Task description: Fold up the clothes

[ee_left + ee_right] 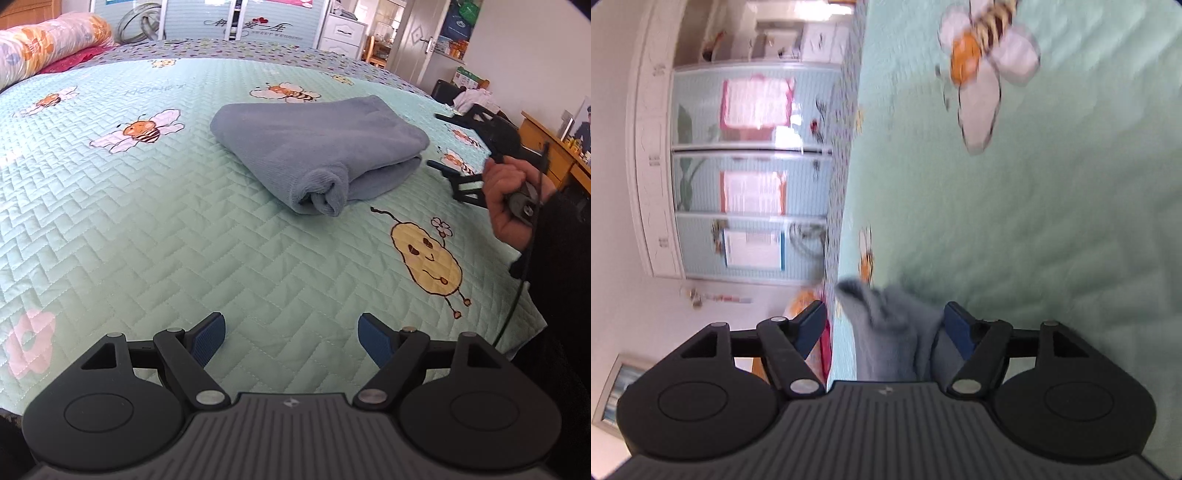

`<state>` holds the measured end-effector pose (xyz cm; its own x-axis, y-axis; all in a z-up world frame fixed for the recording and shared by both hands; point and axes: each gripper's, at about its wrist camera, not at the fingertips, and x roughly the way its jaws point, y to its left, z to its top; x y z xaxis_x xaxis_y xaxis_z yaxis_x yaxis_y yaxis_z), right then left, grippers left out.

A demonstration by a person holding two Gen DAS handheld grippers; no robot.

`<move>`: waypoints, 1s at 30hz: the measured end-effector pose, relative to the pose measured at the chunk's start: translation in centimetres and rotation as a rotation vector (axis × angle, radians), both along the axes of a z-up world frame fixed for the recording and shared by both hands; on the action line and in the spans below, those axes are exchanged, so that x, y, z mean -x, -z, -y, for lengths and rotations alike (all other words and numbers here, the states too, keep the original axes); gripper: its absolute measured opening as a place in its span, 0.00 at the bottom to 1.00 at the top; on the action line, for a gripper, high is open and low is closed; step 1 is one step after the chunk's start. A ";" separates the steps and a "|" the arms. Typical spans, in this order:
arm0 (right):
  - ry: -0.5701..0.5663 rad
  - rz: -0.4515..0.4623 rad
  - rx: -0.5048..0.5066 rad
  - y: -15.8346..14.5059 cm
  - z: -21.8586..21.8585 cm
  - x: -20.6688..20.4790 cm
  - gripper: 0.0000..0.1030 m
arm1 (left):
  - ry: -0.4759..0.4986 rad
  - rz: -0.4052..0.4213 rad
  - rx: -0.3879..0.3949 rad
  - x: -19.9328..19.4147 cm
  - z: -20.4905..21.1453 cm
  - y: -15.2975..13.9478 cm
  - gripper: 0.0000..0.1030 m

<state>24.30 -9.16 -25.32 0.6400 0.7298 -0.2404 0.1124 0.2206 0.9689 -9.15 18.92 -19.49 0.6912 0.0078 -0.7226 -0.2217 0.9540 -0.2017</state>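
So the left wrist view gives the whole picture: one blue-grey folded cloth (317,151) sits in the upper middle of the frame on the mint quilted bedspread (147,229), folded into a thick bundle with a rolled end facing the camera. The left gripper (291,341) is at the bottom of the frame, its two blue pads spread wide with only bedspread between them, well apart from the cloth. At the right edge you get the right gripper (437,142) from the side, held in a hand (506,199) with a dark sleeve, its two black fingers spread, just right of the cloth.

The right wrist view is rolled sideways and blurry. It shows what the other can't: the cloth (897,332) sits right between the right gripper's (884,325) pads. The left pad stands clear of it; whether the right pad touches is hard to tell, but the jaws are apart, not pinching.

Counts: one cloth, two grippers, one hand. In the left wrist view I count three clear bee prints, one yellow smiley blob (428,254), one pink flower (31,341), plus one rolled floral duvet (48,40) upper left. A sliding-door wardrobe (746,177) fills the left of the right wrist view.
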 end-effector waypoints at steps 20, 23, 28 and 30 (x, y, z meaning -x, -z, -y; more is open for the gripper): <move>-0.180 0.078 0.159 -0.3 -1.8 5.1 0.56 | -0.001 0.059 -0.027 -0.9 0.0 -2.1 0.80; -0.179 0.134 0.204 -2.2 -1.6 5.3 0.58 | -0.018 0.101 -0.014 -1.6 -0.6 -3.4 0.80; -0.158 0.124 0.242 -2.8 -0.4 5.1 0.62 | -0.057 0.131 0.101 -3.0 -2.0 -4.1 0.80; -0.144 0.091 0.230 -2.1 0.3 5.2 0.67 | -0.083 0.121 0.162 -3.5 -2.7 -3.9 0.80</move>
